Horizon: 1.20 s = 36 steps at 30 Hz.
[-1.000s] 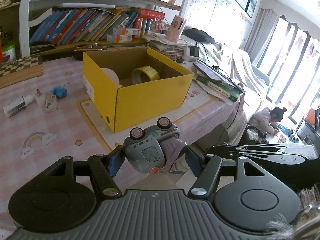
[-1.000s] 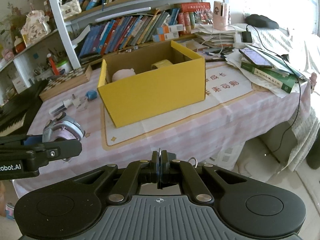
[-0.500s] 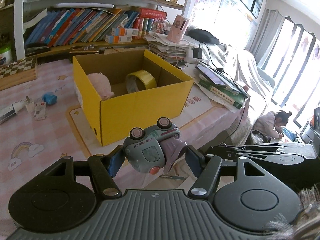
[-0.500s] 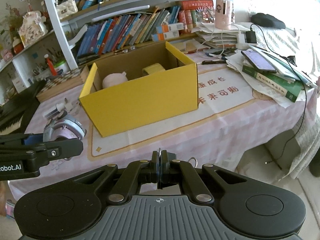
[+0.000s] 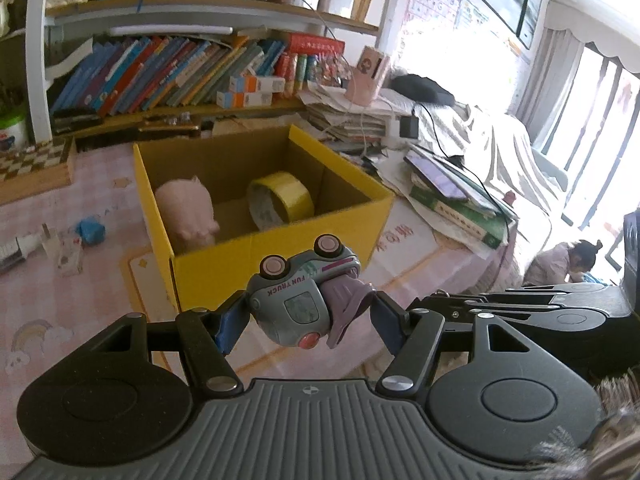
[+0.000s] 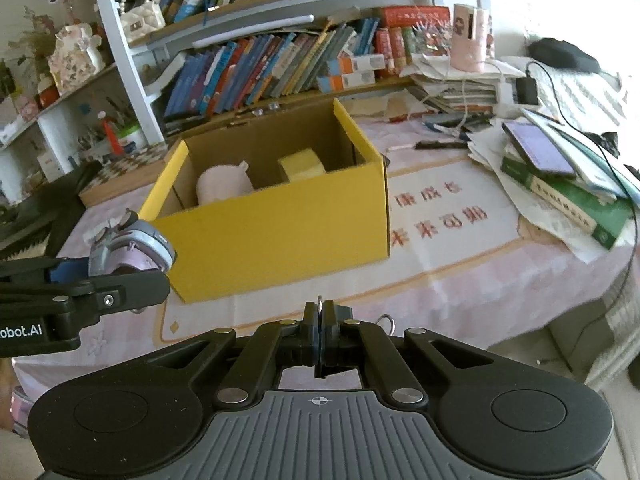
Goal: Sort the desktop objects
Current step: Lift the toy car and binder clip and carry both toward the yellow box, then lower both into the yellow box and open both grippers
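Note:
My left gripper (image 5: 308, 314) is shut on a grey-blue toy truck (image 5: 298, 294) with pink wheels, held upside down in front of the open yellow cardboard box (image 5: 280, 248). Inside the box lie a pink pig toy (image 5: 188, 210) and a yellow tape roll (image 5: 280, 200). In the right wrist view the same toy truck (image 6: 132, 246) hangs at the left, level with the yellow box (image 6: 276, 228) near its front left corner. My right gripper (image 6: 321, 322) is shut and empty, low before the box's front wall.
Small items (image 5: 60, 244) and a blue object (image 5: 91, 231) lie on the pink tablecloth left of the box. Stacked books, papers and a phone (image 6: 538, 150) crowd the table's right side. Bookshelves (image 6: 280, 64) stand behind. A person (image 5: 568, 258) sits on the floor far right.
Both grippers have moved closer to the yellow box, which looks larger and shows more of its inside. The left keeps its hold on the toy truck; the right stays shut.

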### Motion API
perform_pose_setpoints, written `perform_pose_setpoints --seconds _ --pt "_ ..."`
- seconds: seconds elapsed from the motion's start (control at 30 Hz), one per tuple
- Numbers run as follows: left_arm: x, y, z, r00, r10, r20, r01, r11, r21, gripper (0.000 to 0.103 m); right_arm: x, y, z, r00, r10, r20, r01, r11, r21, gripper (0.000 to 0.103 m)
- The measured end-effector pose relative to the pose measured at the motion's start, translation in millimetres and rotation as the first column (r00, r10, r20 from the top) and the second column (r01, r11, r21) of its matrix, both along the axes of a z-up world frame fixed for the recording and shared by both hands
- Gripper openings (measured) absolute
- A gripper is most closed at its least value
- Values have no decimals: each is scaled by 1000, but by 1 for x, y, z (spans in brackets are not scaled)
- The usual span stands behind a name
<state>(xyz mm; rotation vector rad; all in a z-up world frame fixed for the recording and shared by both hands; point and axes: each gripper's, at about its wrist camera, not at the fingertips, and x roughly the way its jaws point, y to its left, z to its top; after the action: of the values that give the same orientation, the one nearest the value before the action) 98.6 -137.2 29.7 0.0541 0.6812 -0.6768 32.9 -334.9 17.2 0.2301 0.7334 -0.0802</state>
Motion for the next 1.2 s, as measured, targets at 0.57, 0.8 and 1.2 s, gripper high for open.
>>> perform_pose_setpoints --seconds 0.57,0.8,1.2 --pt "61 -31 29 974 92 206 -109 991 72 64 82 -10 50 959 210 190 -196 976 -91 1" --pt "98 -45 13 971 84 222 -126 975 181 64 125 -5 51 936 299 187 -275 951 -144 1" --pt "137 -71 -29 992 11 127 -52 944 327 64 187 9 8 899 437 -38 -436 884 -166 1"
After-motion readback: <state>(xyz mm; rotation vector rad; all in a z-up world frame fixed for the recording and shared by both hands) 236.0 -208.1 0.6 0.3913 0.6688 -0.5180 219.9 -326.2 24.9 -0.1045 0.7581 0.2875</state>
